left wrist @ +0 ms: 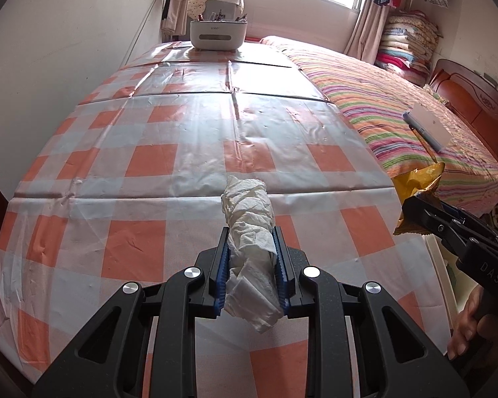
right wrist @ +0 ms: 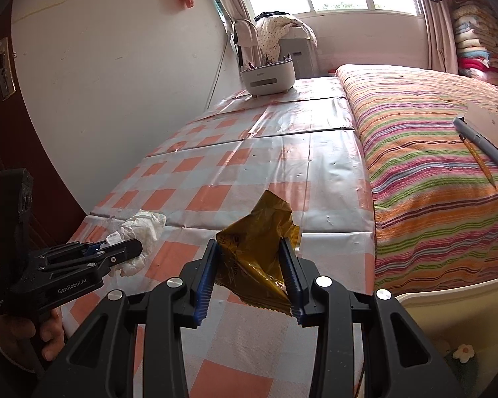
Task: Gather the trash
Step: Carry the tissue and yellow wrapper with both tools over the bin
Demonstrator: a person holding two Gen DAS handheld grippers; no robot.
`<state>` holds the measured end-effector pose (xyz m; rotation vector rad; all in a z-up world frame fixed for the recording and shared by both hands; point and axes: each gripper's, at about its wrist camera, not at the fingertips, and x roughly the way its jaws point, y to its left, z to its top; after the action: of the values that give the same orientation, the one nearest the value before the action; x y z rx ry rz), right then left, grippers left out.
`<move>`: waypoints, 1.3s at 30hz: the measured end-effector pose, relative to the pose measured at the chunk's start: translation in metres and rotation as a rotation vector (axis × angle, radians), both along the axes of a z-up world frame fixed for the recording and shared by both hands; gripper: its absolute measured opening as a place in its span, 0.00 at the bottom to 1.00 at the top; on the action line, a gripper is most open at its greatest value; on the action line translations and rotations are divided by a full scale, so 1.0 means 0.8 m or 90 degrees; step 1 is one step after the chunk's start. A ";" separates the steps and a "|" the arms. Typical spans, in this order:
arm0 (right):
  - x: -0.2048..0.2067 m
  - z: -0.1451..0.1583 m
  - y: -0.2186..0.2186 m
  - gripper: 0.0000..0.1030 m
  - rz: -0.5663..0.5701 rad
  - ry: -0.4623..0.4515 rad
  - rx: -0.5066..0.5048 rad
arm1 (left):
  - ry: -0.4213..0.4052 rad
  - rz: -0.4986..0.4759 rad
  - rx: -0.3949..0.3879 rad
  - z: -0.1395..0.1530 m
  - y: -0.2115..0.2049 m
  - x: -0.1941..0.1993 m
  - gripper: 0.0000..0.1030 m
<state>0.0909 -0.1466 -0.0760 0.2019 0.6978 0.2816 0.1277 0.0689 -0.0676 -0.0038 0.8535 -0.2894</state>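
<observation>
My left gripper (left wrist: 251,235) is shut on a crumpled white tissue (left wrist: 249,222), which sticks out past the blue pads above the near end of the checked table (left wrist: 169,152). In the right wrist view that same gripper (right wrist: 123,248) comes in from the left with the tissue (right wrist: 139,229) in it. My right gripper (right wrist: 249,245) is shut on a crinkled yellow-gold snack wrapper (right wrist: 259,252), held above the table's near right corner. From the left wrist camera the right gripper (left wrist: 411,205) shows at the right edge with the wrapper (left wrist: 415,182).
A white bin-like container (left wrist: 218,34) with small items stands at the table's far end. A bed with a striped blanket (right wrist: 431,179) runs along the right, with a flat box (left wrist: 431,126) and a pencil (right wrist: 478,159) on it. A wall lies left.
</observation>
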 end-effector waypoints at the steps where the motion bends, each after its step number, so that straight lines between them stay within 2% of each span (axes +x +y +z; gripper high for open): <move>1: -0.002 0.000 -0.002 0.36 -0.002 -0.001 0.000 | 0.001 -0.004 -0.002 0.000 -0.003 -0.003 0.23; 15: -0.029 0.003 -0.035 0.37 -0.028 -0.006 0.016 | 0.009 -0.068 0.006 -0.012 -0.066 -0.040 0.23; 39: -0.080 0.009 -0.113 0.37 -0.115 -0.035 0.084 | 0.014 -0.139 0.011 -0.015 -0.154 -0.061 0.23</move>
<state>0.0267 -0.2374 -0.0688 0.3794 0.6026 0.1601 0.0789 -0.0540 -0.0799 0.1025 0.8797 -0.4886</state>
